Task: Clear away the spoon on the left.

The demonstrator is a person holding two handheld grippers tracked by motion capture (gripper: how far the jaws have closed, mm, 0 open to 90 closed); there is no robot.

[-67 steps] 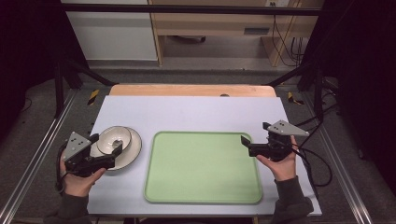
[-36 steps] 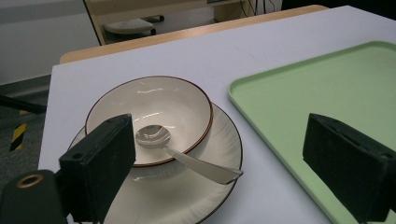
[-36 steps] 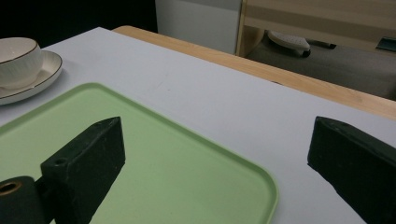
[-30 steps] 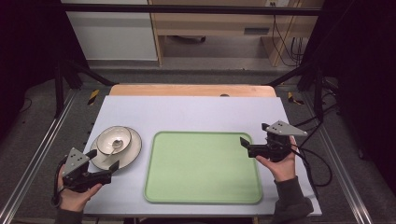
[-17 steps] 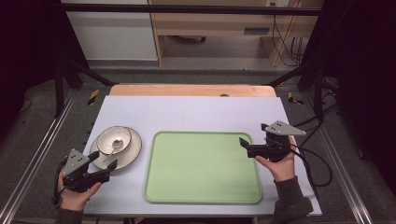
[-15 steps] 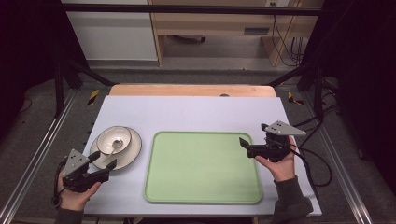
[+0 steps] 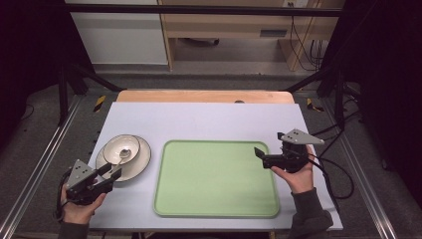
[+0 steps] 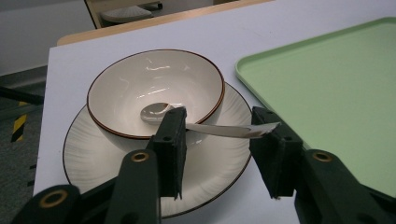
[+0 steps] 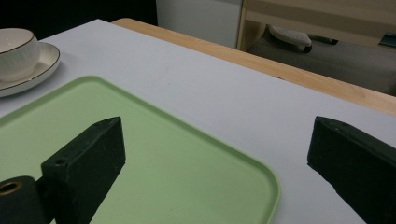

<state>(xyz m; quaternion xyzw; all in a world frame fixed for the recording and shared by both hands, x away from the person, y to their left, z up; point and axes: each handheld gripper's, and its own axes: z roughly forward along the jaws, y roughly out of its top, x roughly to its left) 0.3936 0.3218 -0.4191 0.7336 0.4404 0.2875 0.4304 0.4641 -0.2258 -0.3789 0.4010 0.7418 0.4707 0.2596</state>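
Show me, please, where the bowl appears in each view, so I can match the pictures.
High view: the bowl sits left of centre, on the plate.
Left gripper view: bowl upper centre, just beyond the jaws.
Right gripper view: bowl at the top left edge, partly cut off.
Shared landmark: the green tray beside it.

Cream bowl (image 8: pixel 154 88) with brown rim, ribbed cream plate (image 8: pixel 93 154), pale green tray (image 7: pixel 216 179).

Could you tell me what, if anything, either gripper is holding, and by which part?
Nothing is gripped yet: the left gripper has been closing around the spoon's handle; the right gripper is open, empty.
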